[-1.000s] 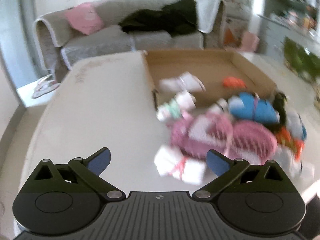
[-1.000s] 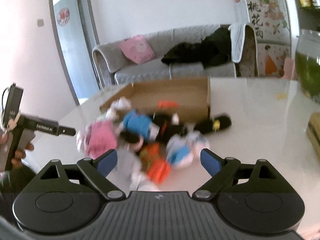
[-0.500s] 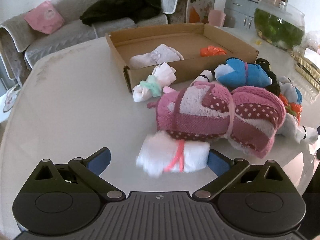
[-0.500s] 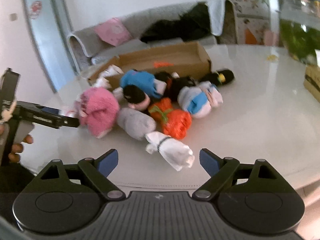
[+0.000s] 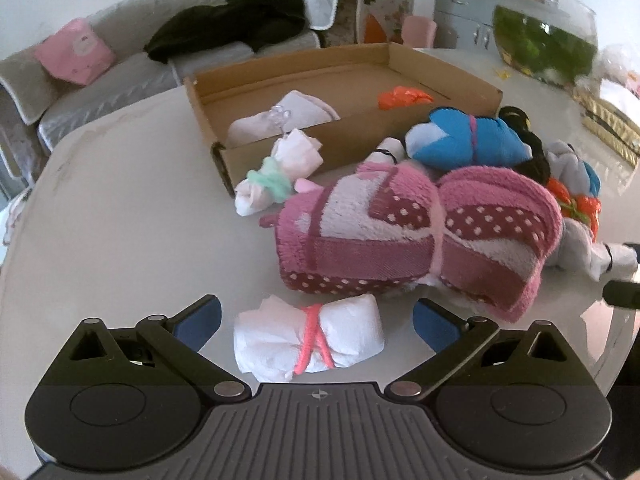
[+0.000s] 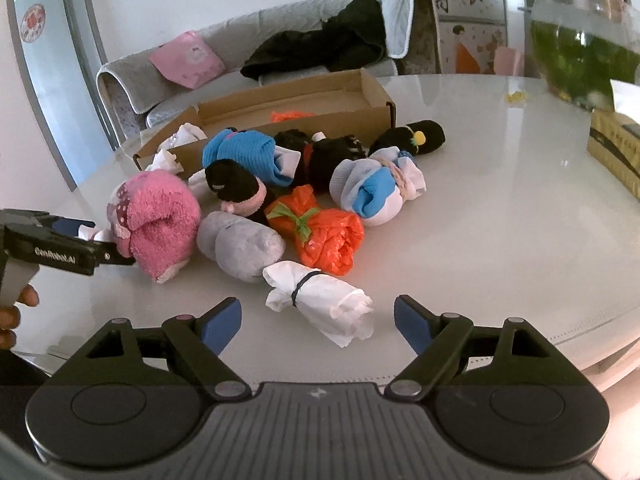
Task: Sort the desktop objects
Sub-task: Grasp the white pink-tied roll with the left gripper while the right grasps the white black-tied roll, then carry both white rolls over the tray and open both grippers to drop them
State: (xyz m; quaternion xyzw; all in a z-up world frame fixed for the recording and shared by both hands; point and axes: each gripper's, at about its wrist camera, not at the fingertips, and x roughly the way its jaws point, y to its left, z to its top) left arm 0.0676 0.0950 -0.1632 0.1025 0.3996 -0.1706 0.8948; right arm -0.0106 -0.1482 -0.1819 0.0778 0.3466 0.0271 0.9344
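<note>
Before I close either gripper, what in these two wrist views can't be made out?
- Left wrist view: right gripper, cut by the right edge.
- Left wrist view: grey rolled bundle, mostly behind the pink dotted towel roll.
- Right wrist view: cardboard box floor, largely hidden by its near wall.

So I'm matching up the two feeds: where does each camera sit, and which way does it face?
Left wrist: on the left gripper, looking down at a white bundle tied with pink cord; its open jaws show.
Right wrist: on the right gripper, over a white bundle with a dark band; the left gripper and hand show.
Shared: fluffy pink towel roll, cardboard box.
</note>
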